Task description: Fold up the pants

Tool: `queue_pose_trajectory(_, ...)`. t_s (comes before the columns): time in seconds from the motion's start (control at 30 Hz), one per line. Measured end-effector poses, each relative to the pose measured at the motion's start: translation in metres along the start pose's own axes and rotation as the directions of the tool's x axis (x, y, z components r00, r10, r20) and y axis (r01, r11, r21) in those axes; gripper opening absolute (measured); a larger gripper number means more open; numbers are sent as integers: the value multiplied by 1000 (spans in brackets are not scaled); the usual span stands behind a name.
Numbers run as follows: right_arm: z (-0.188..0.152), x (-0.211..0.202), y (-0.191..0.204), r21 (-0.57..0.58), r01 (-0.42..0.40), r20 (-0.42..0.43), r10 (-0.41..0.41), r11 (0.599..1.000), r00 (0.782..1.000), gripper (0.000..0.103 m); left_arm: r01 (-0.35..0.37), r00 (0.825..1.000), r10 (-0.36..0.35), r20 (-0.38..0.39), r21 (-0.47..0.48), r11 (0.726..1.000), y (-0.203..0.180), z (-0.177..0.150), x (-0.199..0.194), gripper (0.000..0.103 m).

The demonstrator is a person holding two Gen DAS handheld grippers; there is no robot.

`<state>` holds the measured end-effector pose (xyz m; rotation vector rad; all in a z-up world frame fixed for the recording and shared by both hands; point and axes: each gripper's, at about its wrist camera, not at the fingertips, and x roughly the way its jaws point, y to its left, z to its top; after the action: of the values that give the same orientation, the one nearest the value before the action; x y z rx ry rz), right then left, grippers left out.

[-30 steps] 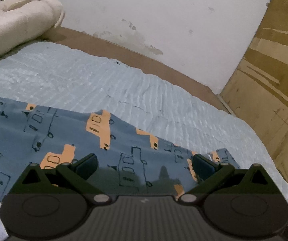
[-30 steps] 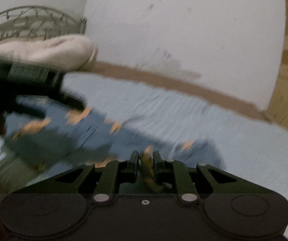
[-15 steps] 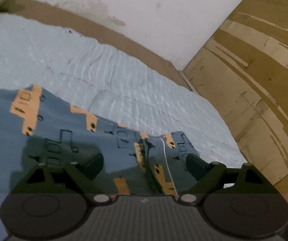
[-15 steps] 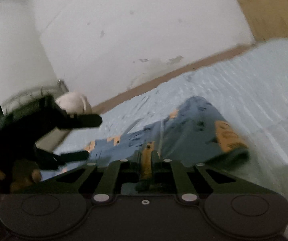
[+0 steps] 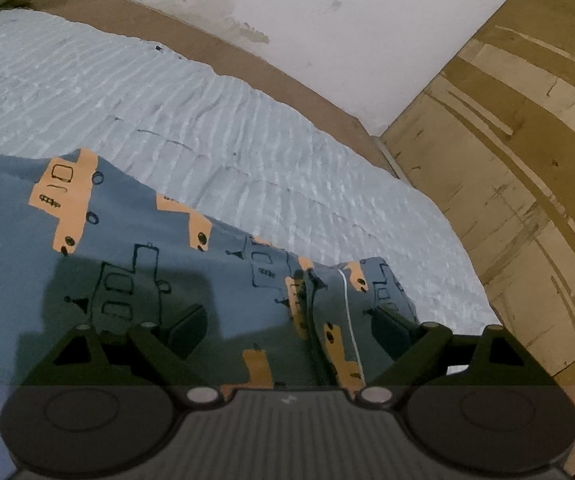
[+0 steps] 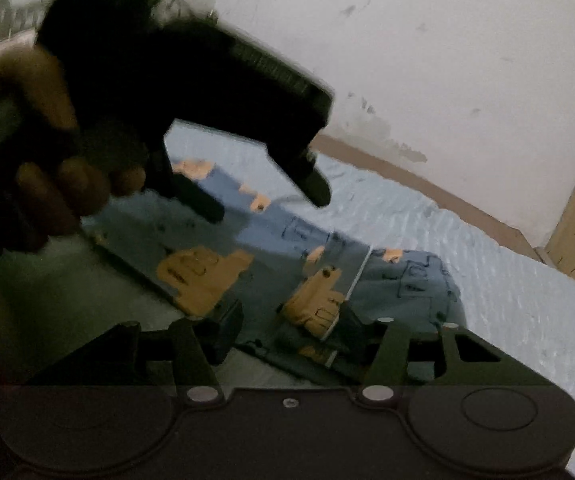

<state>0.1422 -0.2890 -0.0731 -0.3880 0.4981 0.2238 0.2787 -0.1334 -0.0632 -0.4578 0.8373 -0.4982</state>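
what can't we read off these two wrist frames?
- Pants: in the left wrist view, cut off at the left edge and hidden below by the left claw, so waistband and full length are unseen.
- Right wrist view: motion blur smears the pants print and fold lines.
- Left claw and hand block the bed behind them in the right wrist view.
- Right claw: contact with the fabric is unclear.

1. Lay across the bed: a pale blue ribbed bedspread (image 5: pixel 215 128), rumpled in fine ridges.
2. Ran along its far edge: a brown bed frame (image 5: pixel 247 64).
3. Rose behind: a white wall (image 5: pixel 327 20), stained and chipped near the base.
4. Stood at right: a plywood panel (image 5: pixel 527 160).
5. Showed blurred at upper left in the right wrist view: a metal headboard (image 6: pixel 3 8).
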Motion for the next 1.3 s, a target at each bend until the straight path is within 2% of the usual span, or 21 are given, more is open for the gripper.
queue_pose_trajectory(0.03, 0, 1, 2, -12, 17, -5, -17, 1000, 1000, 47, 2, 1000, -2, -4, 1, 1000, -1, 0, 0, 92)
queue_pose_trajectory(0.07, 1, 4, 5, -21, 31, -10, -32, 999, 999, 33, 6, 1000, -6, -10, 3, 1000, -1, -1, 1, 92)
queue_pose_trajectory(0.1, 0, 5, 7, -33, 63, -20, -64, 997, 998, 29, 12, 1000, -12, -13, 5, 1000, -2, -2, 0, 92)
queue_pose_trajectory(0.17, -1, 7, 2, -11, 65, -24, -65, 998, 998, 26, 29, 999, -29, -21, 10, 1000, -5, -3, 2, 90)
queue_pose_trajectory(0.27, 0, -1, -8, 72, 52, -1, -53, 996, 999, 10, 63, 997, -63, -41, 6, 998, -9, -5, 5, 86)
queue_pose_trajectory(0.33, 1, -8, -29, 262, 5, 15, -9, 965, 1000, 9, 82, 995, -83, -62, -26, 996, -9, -5, 10, 82)
queue_pose_trajectory(0.43, -7, -12, -61, 516, -66, 42, 52, 854, 998, 8, 99, 990, -107, -92, -88, 991, -8, -6, 21, 75)
queue_pose_trajectory(0.47, -10, -10, -68, 564, -86, 51, 69, 822, 996, 8, 105, 988, -116, -101, -104, 989, -8, -6, 26, 72)
queue_pose_trajectory(0.53, -17, -12, -75, 613, -108, 60, 91, 782, 994, 8, 117, 984, -133, -121, -129, 985, -10, -6, 35, 67)
queue_pose_trajectory(0.7, -23, -15, -75, 647, -129, 75, 106, 751, 992, 8, 94, 978, -125, -168, -181, 979, -13, -7, 56, 48)
queue_pose_trajectory(0.77, -23, -16, -76, 657, -130, 77, 106, 743, 991, 8, 70, 978, -104, -183, -180, 981, -16, -9, 61, 27)
queue_pose_trajectory(0.8, -24, -16, -77, 659, -131, 76, 108, 740, 991, 8, 63, 978, -98, -185, -186, 980, -16, -10, 62, 23)
queue_pose_trajectory(0.93, -24, -11, -76, 642, -129, 64, 115, 756, 991, 9, 52, 981, -87, -175, -192, 980, -19, -13, 63, 10)
queue_pose_trajectory(1.13, -16, -18, -64, 544, -103, 50, 91, 832, 995, 29, 26, 988, -40, -151, -91, 995, -34, -10, 52, 7)
queue_pose_trajectory(1.2, -14, -21, -60, 508, -91, 48, 78, 856, 996, 50, 22, 988, -30, -148, -57, 998, -37, -7, 46, 6)
queue_pose_trajectory(1.3, -12, -29, -57, 469, -85, 60, 64, 879, 996, 71, 10, 987, -16, -158, -37, 999, -36, -3, 39, 6)
